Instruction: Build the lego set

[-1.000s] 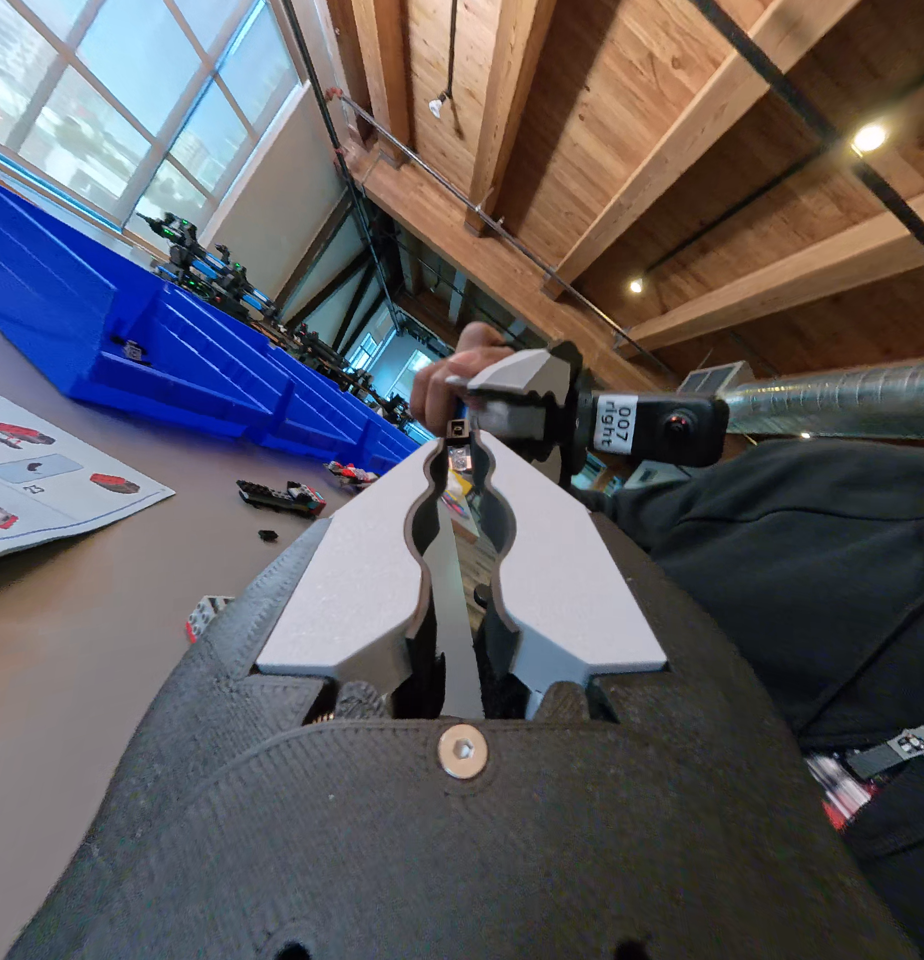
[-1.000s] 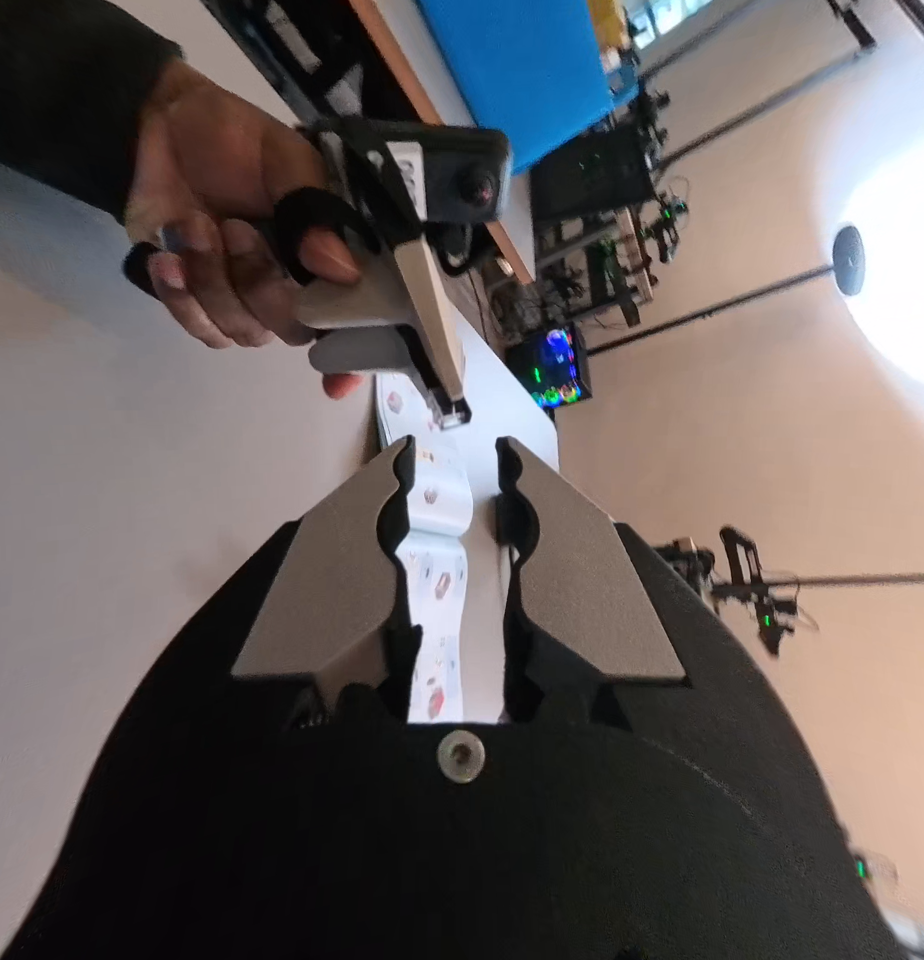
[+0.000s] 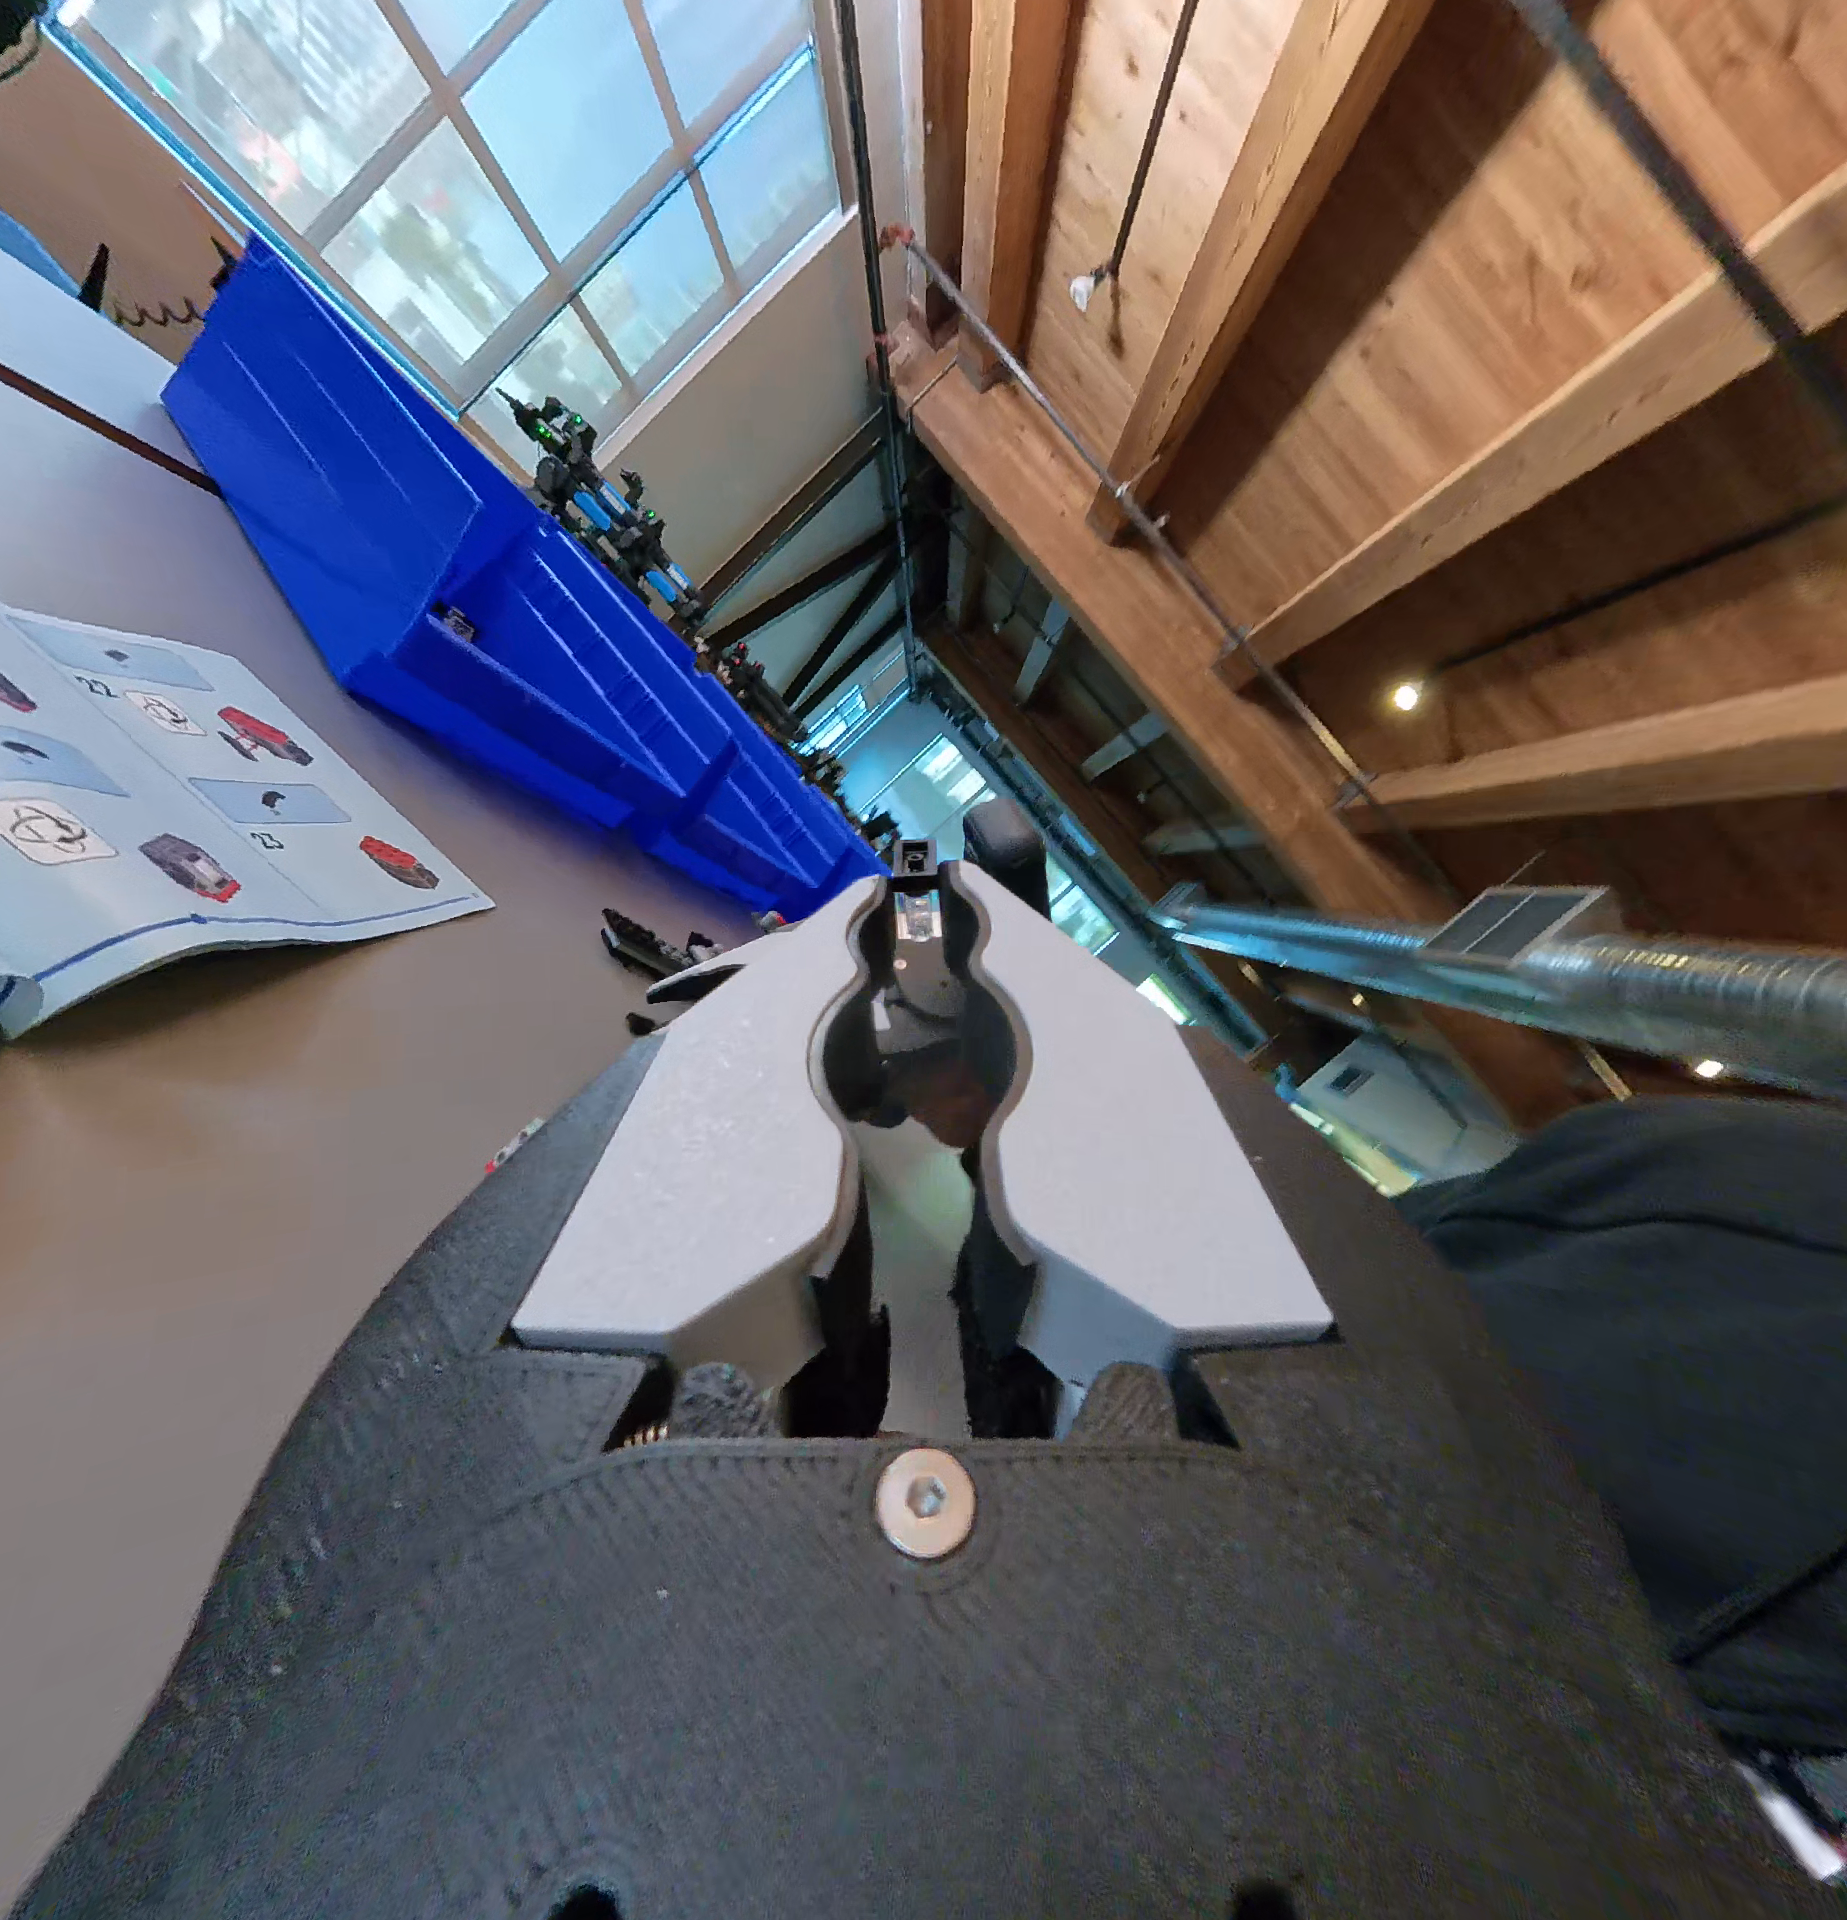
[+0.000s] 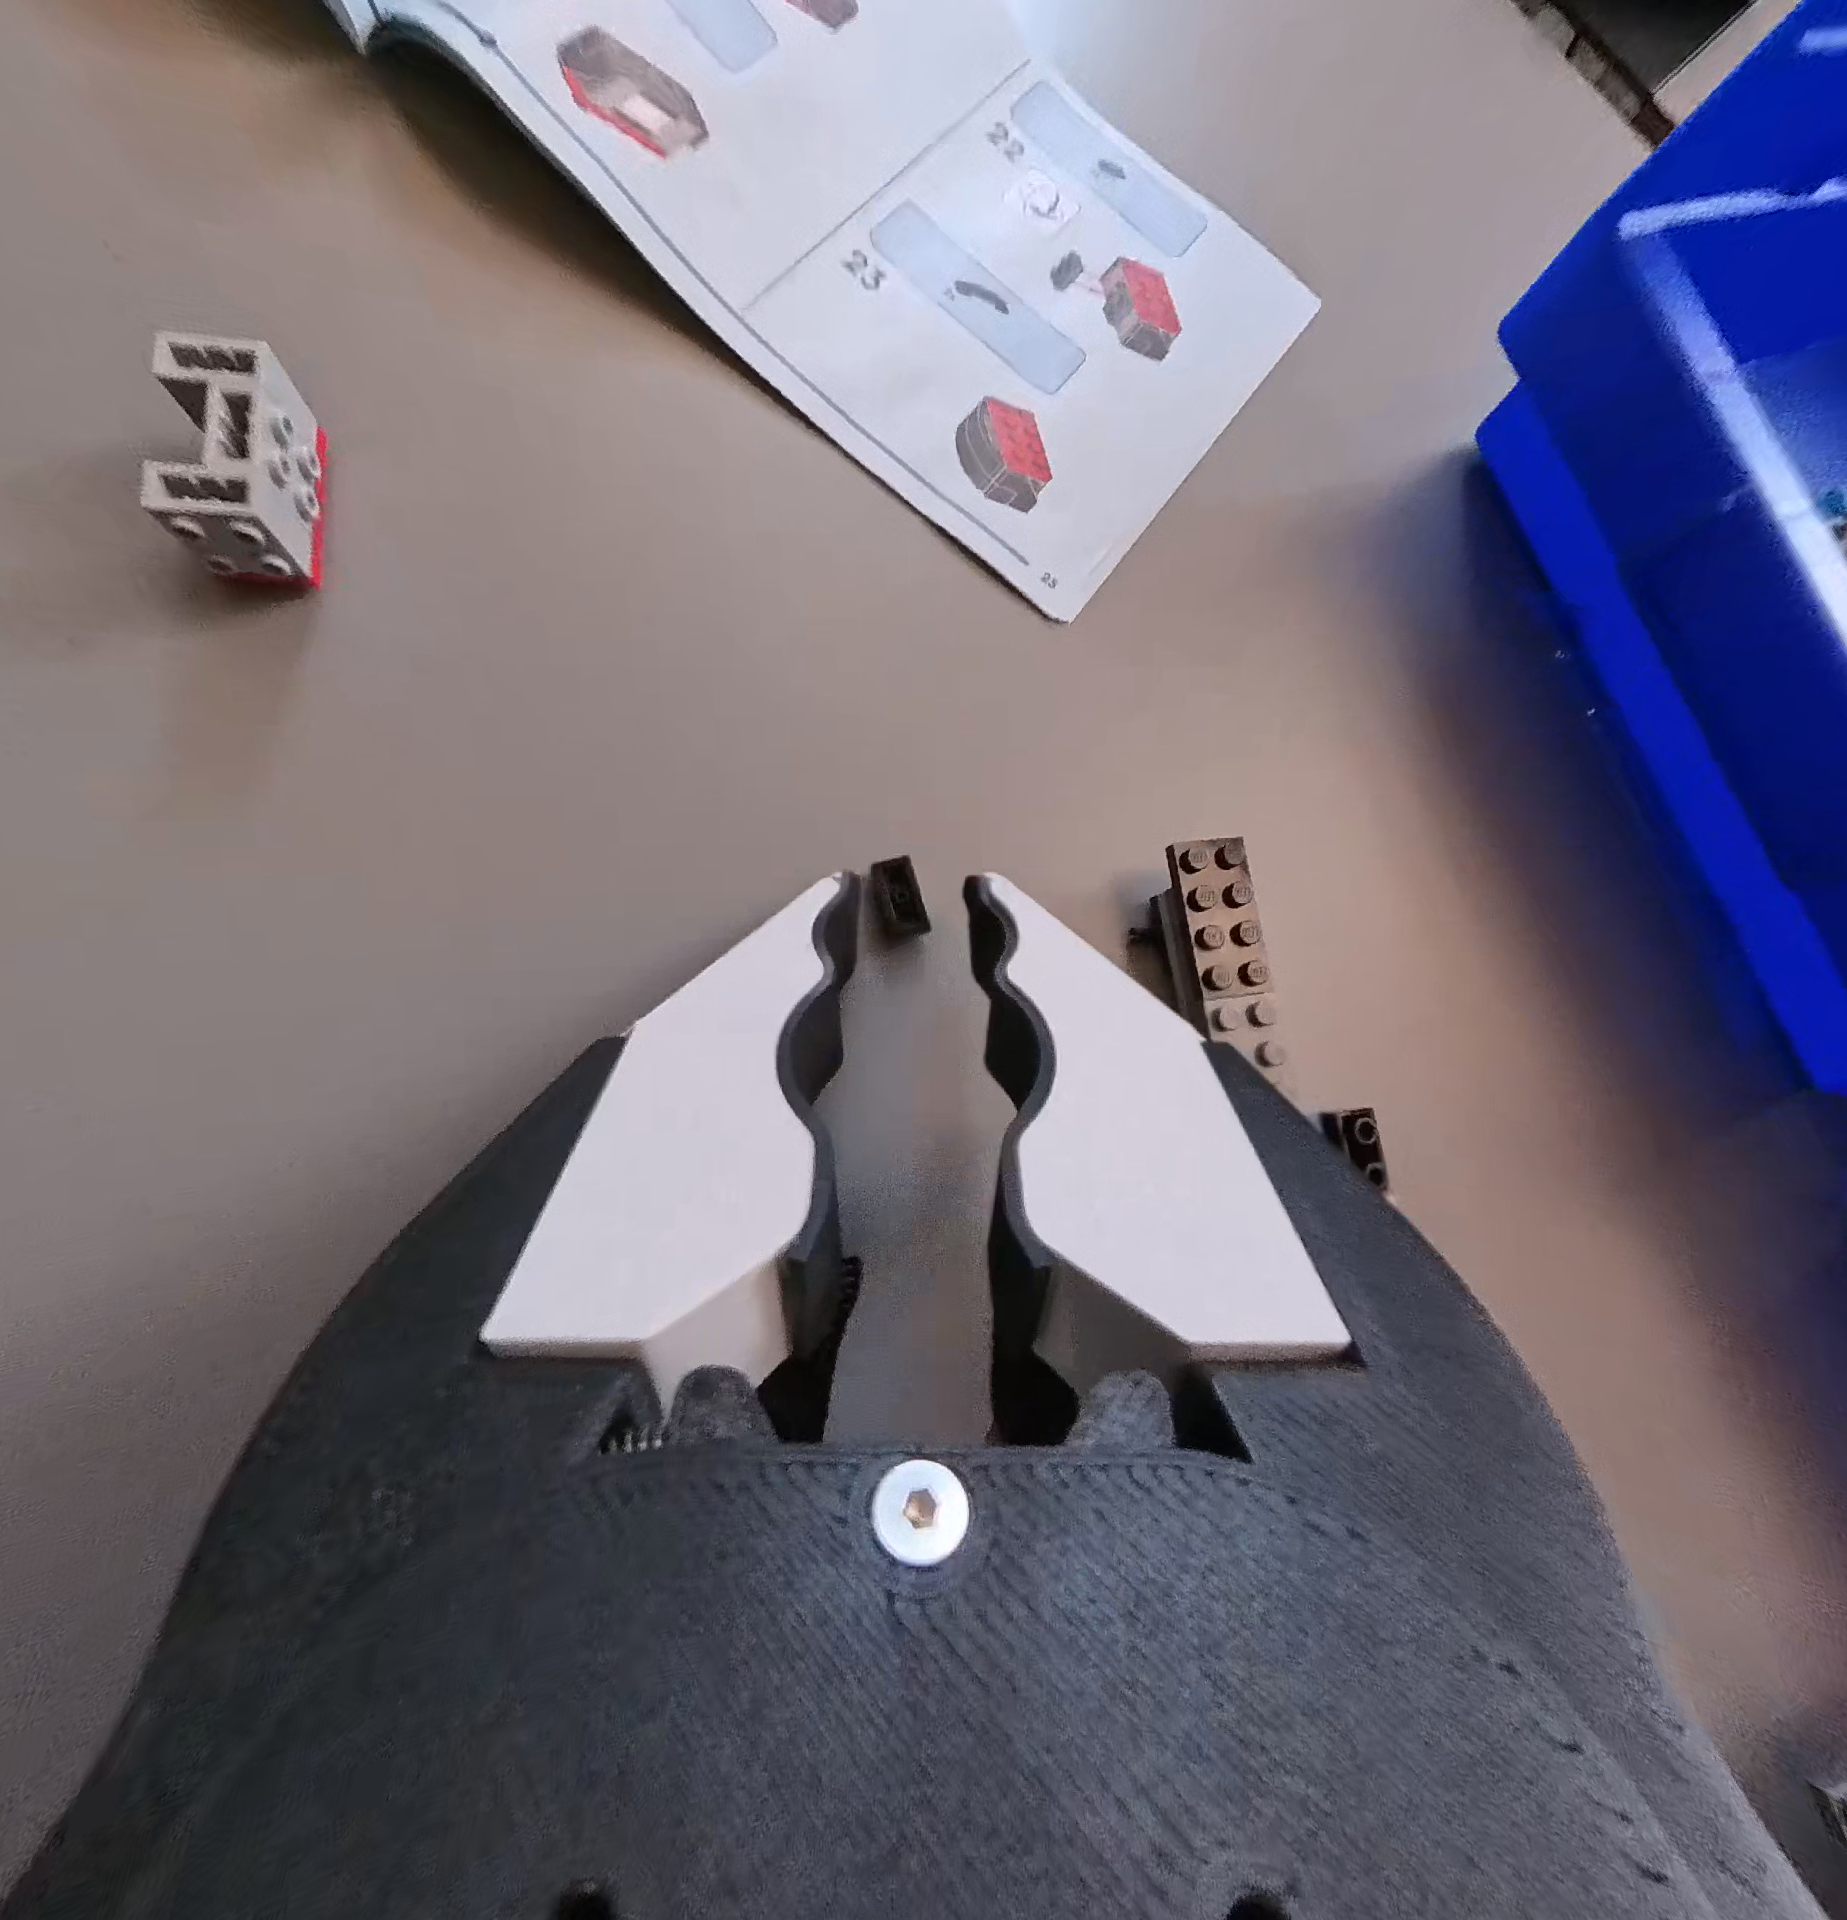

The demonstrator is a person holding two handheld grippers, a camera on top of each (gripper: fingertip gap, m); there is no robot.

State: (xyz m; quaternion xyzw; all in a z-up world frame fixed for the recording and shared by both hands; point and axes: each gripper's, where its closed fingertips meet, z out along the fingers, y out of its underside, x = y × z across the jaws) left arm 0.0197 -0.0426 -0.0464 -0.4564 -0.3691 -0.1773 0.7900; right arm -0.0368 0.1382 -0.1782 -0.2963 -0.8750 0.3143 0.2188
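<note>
Here, the small black brick [image 4: 901, 900] lies on the brown table [image 4: 586, 779] between the tips of my right gripper [image 4: 906, 896], its long axis running away from me and leaning a little to the left. The fingers stand apart with a clear gap, and I cannot tell whether the left one touches it.

My left gripper [image 3: 915, 902] is tilted up toward the wooden ceiling [image 3: 1418, 364] and is pinched onto a tiny piece [image 3: 914, 883], black at the top and clear below, standing along the fingers; it is too small to make out more.

Just right of my right gripper lies a long studded plate [image 4: 1225, 951], dark grey turning lighter toward me, its near end cut off by the gripper body. A small black piece [image 4: 1357, 1141] sits beyond it, half hidden. Well off to the left stands a grey and red block assembly [image 4: 238, 462], notched on its side. The open instruction booklet [image 4: 898, 239] lies further off, glossy paper, its upper part out of frame. Blue plastic bins [image 4: 1677, 520] stand at the right edge, blurred.
</note>
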